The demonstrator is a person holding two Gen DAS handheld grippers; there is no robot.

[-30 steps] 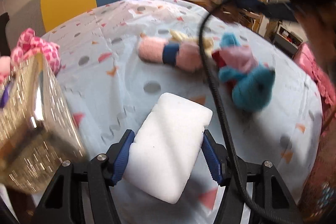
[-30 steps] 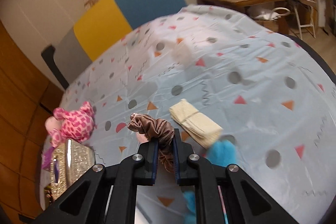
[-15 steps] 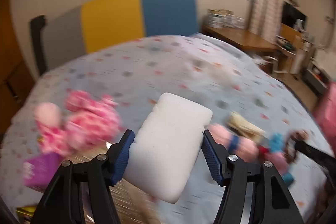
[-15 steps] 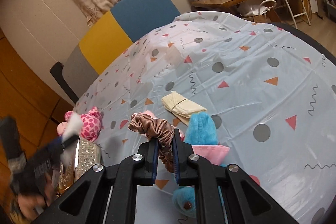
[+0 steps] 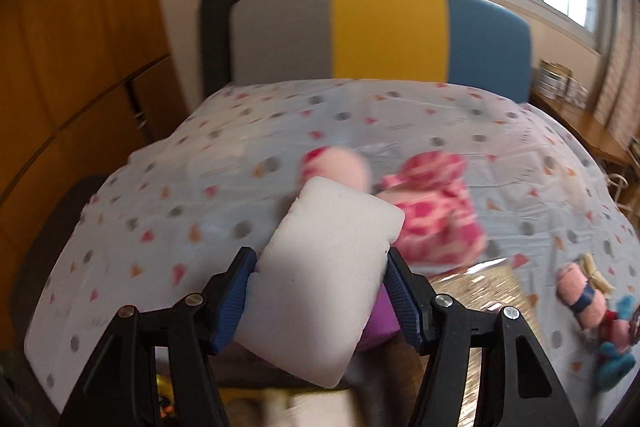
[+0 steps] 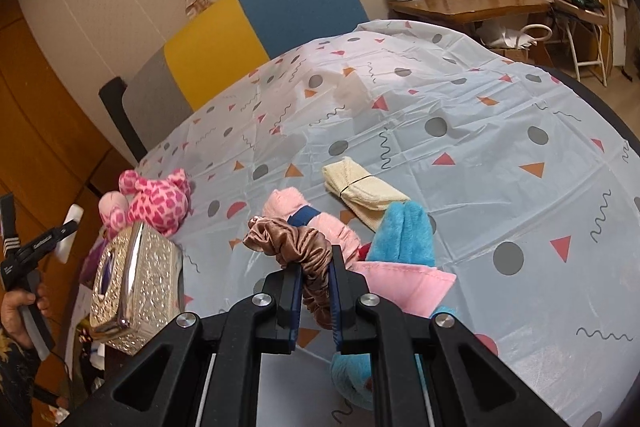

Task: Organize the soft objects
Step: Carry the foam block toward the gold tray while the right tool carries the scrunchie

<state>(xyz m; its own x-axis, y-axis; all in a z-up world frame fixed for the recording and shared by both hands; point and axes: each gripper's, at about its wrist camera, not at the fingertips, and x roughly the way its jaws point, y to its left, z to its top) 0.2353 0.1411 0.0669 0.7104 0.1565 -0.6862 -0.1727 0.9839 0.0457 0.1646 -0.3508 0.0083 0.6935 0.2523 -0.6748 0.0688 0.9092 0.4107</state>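
- The left gripper [image 5: 320, 301] squeezes a white sponge [image 5: 326, 277] between its blue pads, exactly as it did a second ago; what has changed is the aim, which has swung off the middle of the table to the edge by the wooden wall.
- Just past the sponge now lie a pink spotted plush [image 5: 434, 207] and a glittering tissue box [image 5: 486, 297] (both smeared by motion), where a second ago the view held the pink doll [image 5: 582, 297] and blue plush [image 5: 614, 355], now far to the right.
- The right gripper [image 6: 316, 301] stays pressed tight on a brown satin scrunchie [image 6: 292, 241], held above the patterned tablecloth [image 6: 480, 131].
- Beneath it: the blue plush [image 6: 404, 235], the pink doll [image 6: 298, 211] and a folded cream cloth [image 6: 360, 187], close together.
- The swing suggests the sponge is headed for the pink-plush side, likely a gathering spot; neither item is set down yet.
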